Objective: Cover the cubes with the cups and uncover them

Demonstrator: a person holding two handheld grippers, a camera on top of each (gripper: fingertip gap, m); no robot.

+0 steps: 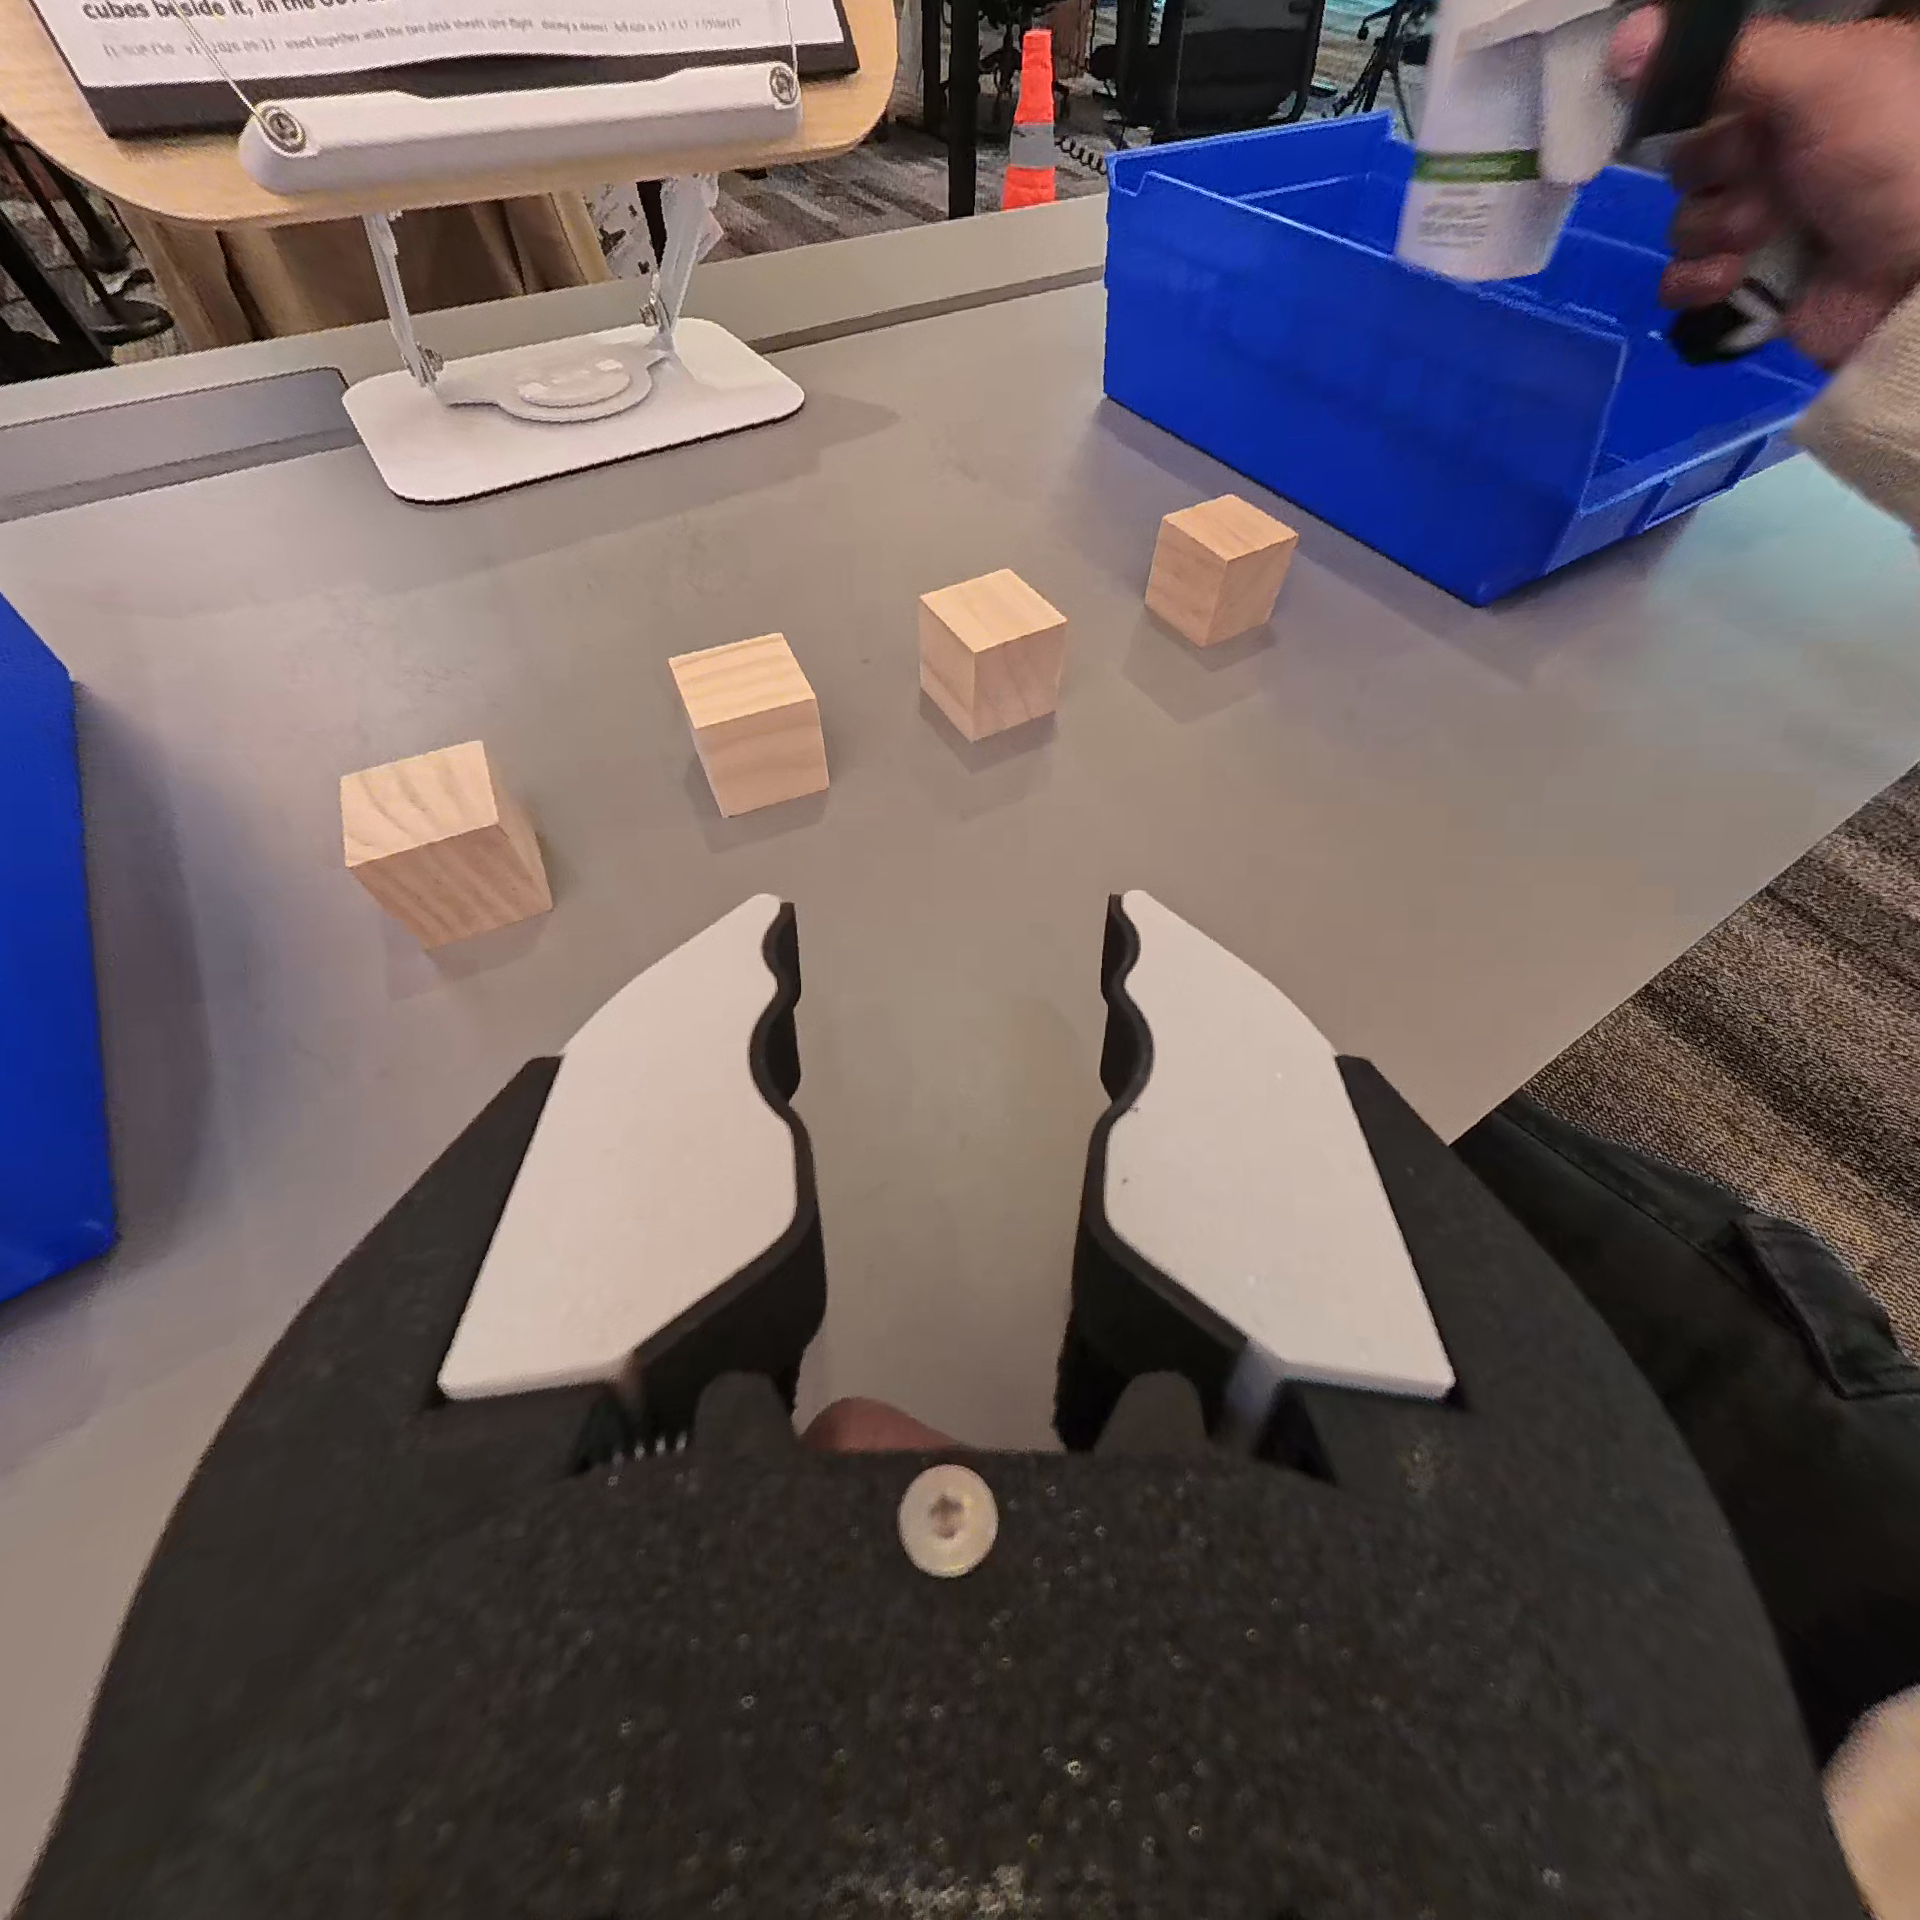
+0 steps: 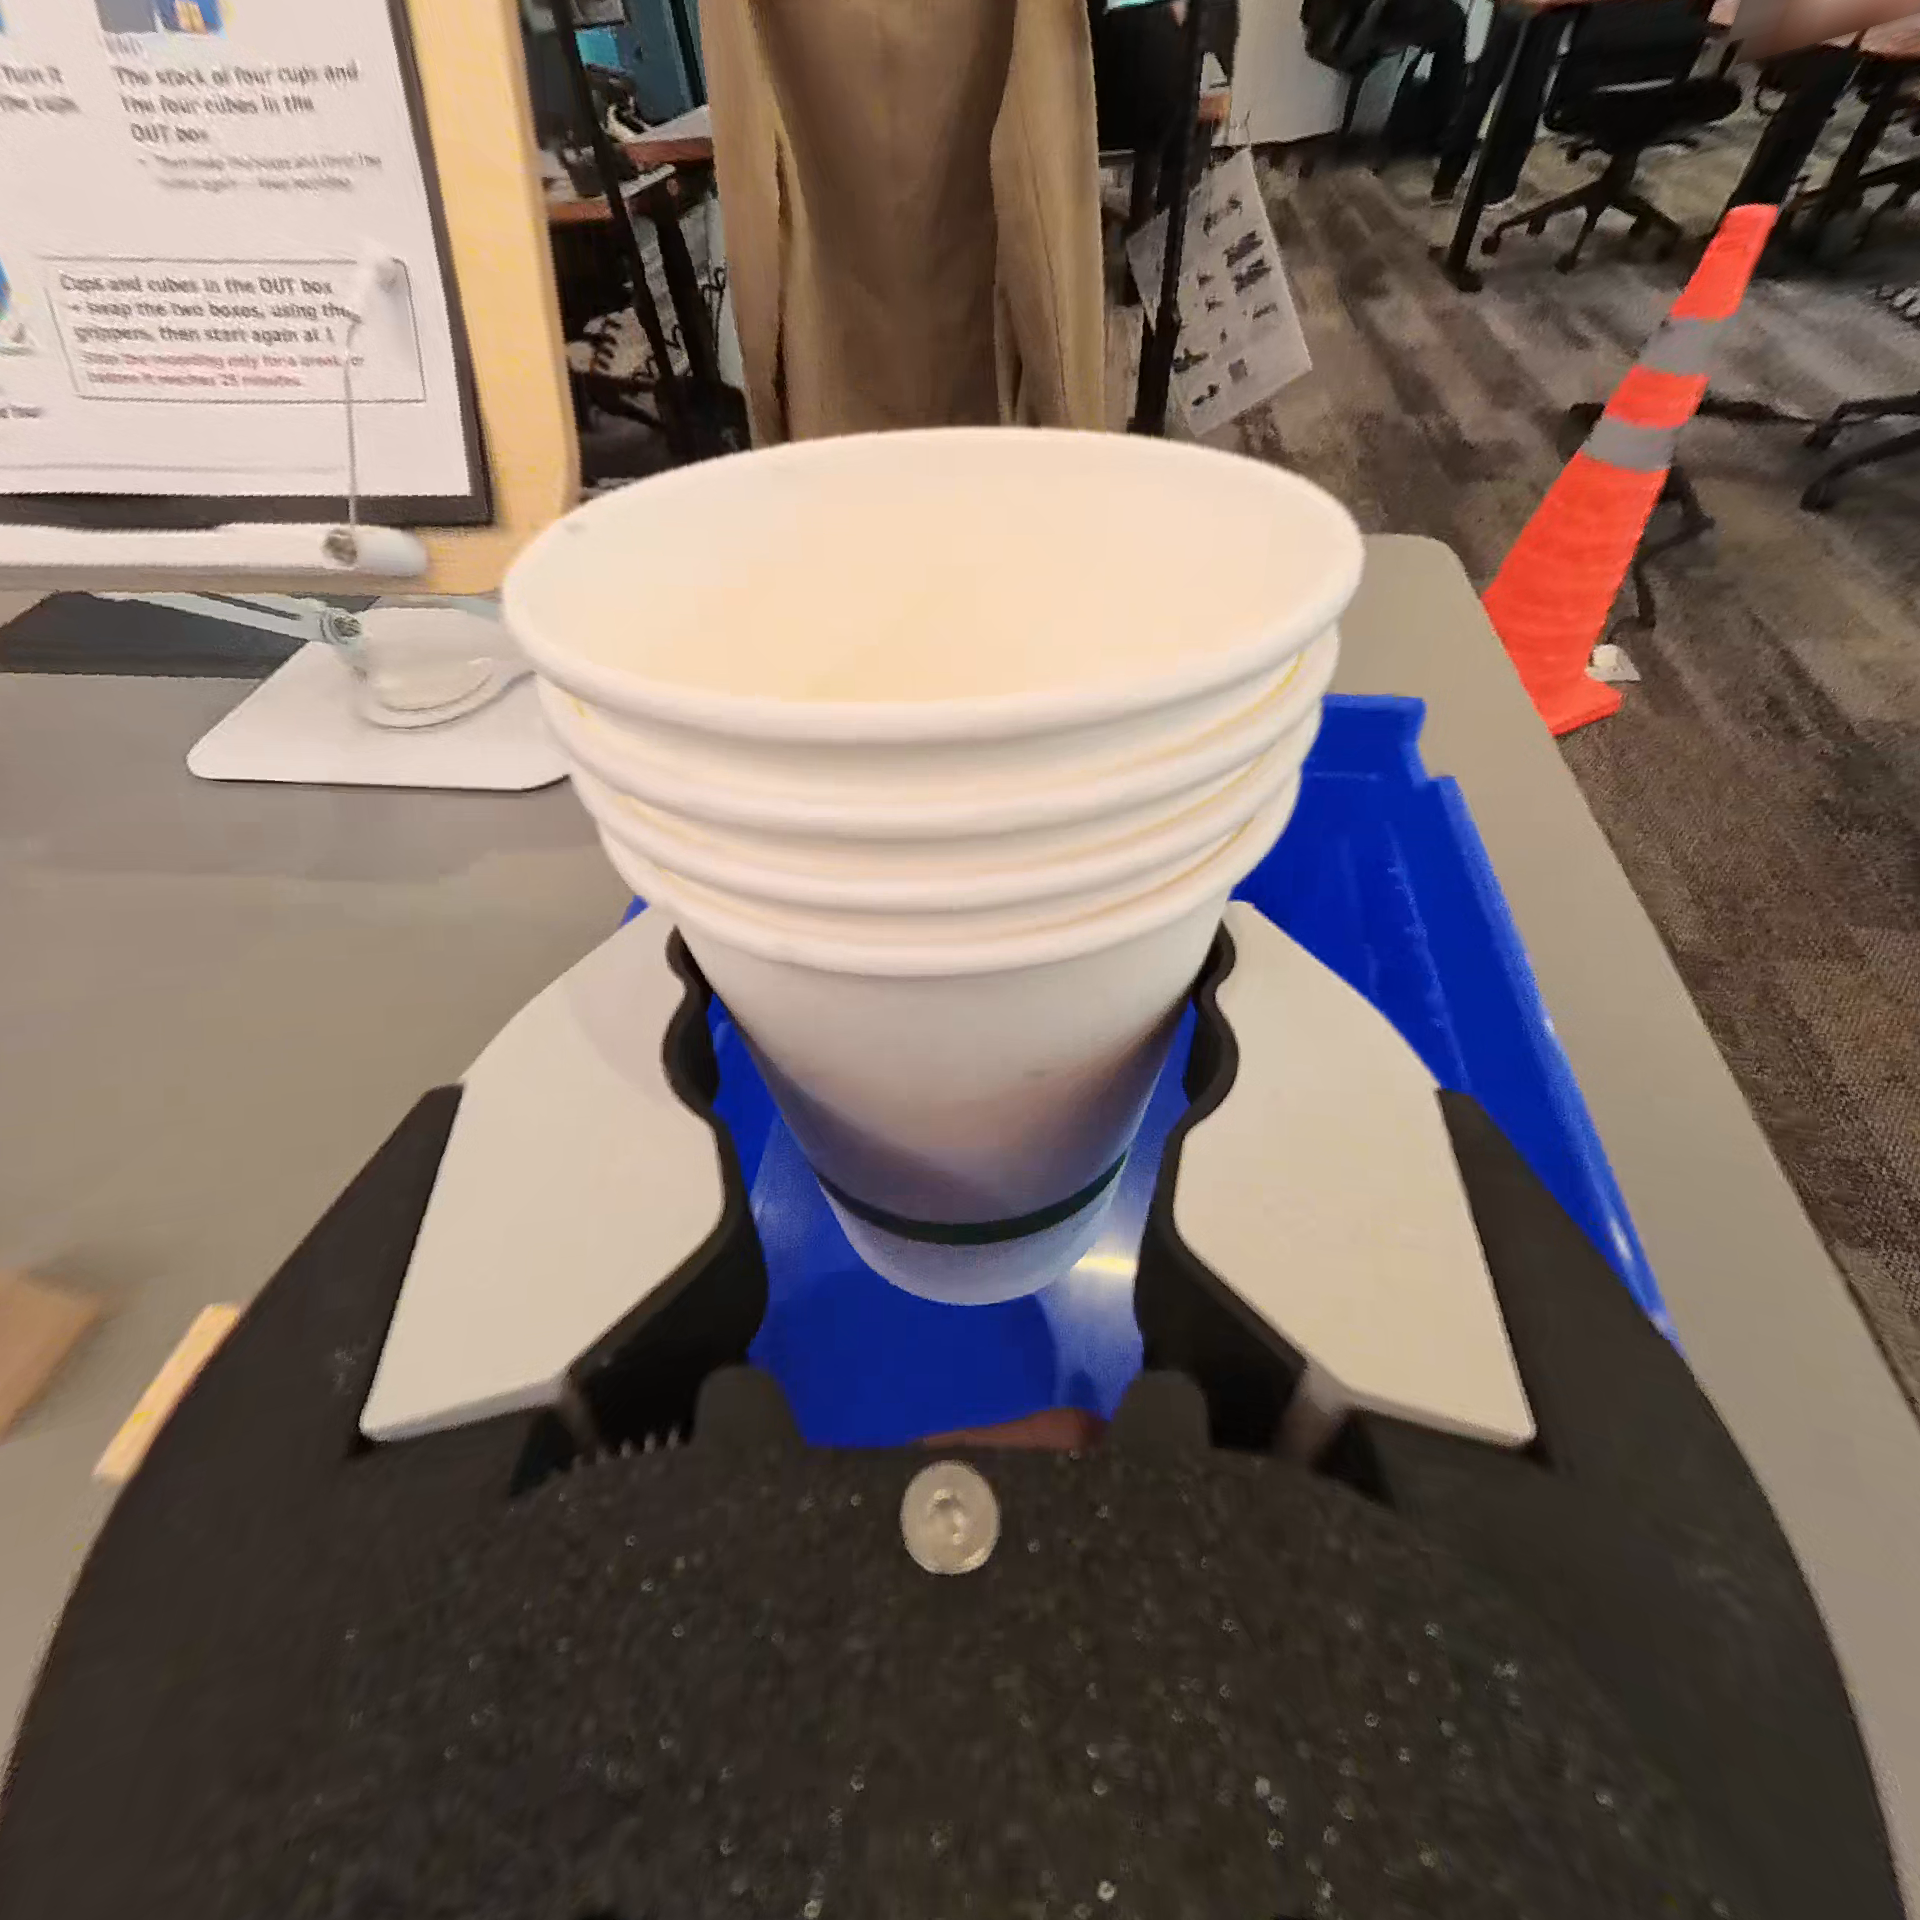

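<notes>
Several wooden cubes stand in a slanted row on the grey table (image 1: 1351,831): the nearest (image 1: 442,842) at left, then a second (image 1: 750,722), a third (image 1: 992,652) and the farthest (image 1: 1218,568) by the blue bin. My left gripper (image 1: 951,914) is open and empty, just in front of the row. My right gripper (image 2: 948,951) is shut on a stack of white paper cups (image 2: 935,831), upright, mouth up, held above the blue bin (image 2: 1455,935). In the left wrist view the stack (image 1: 1475,197) shows blurred over the bin (image 1: 1351,395). Two cube edges (image 2: 166,1382) show at lower left.
A white stand (image 1: 571,416) carrying an instruction board sits at the back of the table. Another blue box (image 1: 42,935) is at the left edge. An orange cone (image 2: 1631,468) stands on the carpet beyond the table. The person's dark trouser leg (image 1: 1714,1299) is at the table's right edge.
</notes>
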